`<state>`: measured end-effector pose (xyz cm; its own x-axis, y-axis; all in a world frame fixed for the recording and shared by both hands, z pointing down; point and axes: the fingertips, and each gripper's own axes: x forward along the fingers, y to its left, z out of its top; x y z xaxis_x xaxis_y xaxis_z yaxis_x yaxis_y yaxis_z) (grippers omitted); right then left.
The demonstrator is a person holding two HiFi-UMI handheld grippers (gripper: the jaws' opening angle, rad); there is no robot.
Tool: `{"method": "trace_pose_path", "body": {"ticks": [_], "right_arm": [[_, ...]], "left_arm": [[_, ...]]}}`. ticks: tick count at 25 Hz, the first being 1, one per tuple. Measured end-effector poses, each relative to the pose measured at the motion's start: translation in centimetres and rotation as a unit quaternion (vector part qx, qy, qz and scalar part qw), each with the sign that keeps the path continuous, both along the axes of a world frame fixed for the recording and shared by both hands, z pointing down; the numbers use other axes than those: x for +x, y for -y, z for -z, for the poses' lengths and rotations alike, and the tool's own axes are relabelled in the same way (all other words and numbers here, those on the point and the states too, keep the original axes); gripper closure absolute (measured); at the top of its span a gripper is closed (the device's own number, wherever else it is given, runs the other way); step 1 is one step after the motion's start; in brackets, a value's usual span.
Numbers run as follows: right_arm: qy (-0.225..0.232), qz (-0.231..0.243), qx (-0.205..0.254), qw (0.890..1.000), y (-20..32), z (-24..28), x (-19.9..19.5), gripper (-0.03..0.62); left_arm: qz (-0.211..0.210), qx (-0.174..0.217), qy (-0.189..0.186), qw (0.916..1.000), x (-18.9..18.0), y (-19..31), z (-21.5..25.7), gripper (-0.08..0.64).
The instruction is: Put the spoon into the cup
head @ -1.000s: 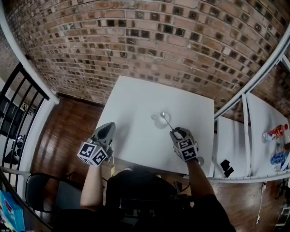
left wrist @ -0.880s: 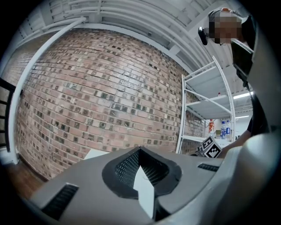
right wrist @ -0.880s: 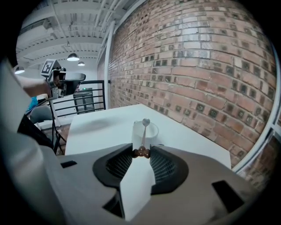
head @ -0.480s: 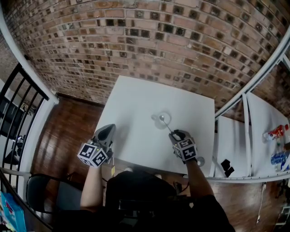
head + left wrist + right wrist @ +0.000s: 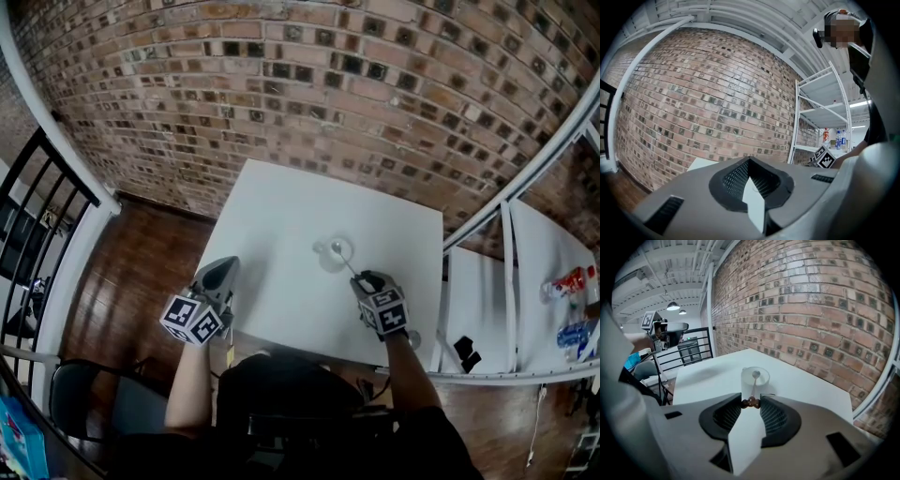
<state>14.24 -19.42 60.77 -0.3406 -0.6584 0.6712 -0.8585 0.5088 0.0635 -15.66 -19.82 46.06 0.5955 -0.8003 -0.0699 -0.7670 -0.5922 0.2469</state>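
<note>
Head view: white table point(image 5: 281, 220) is bearing the cup point(image 5: 325, 259), the spoon point(image 5: 349, 263) is slanting from it to the right gripper point(image 5: 365, 278), and the left gripper point(image 5: 225, 266) is hovering off the table's left edge; left gripper view: jaws are pressing together, empty; right gripper view: jaws are clamping the spoon's brown handle end, bowl showing within the cup's rim.

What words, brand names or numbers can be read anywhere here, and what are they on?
No text here can be read.
Red and white bottle and blue bottle on the shelf: label print too small and blurred to read.
Marker cubes on the left tool and right tool: black and white square patterns, no letters or numbers.
Cup, spoon, table: no print visible.
</note>
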Motion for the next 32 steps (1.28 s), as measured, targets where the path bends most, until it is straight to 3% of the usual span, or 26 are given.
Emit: {"method": "trace_pose_path", "body": {"ticks": [15,32], "right_arm": [[0.012,0.011,0.01,1.0,2.9,1.3,-1.4,0.465],[0.046,0.022,-0.011,0.999,4.6,-0.2,-2.8,0.465]], "left_arm": [[-0.008,0.016,-0.012,0.9998,1.0,2.1,1.3,0.557],[0.025,0.006,-0.006,0.9997,-1.6,3.1,0.8,0.557]]}}
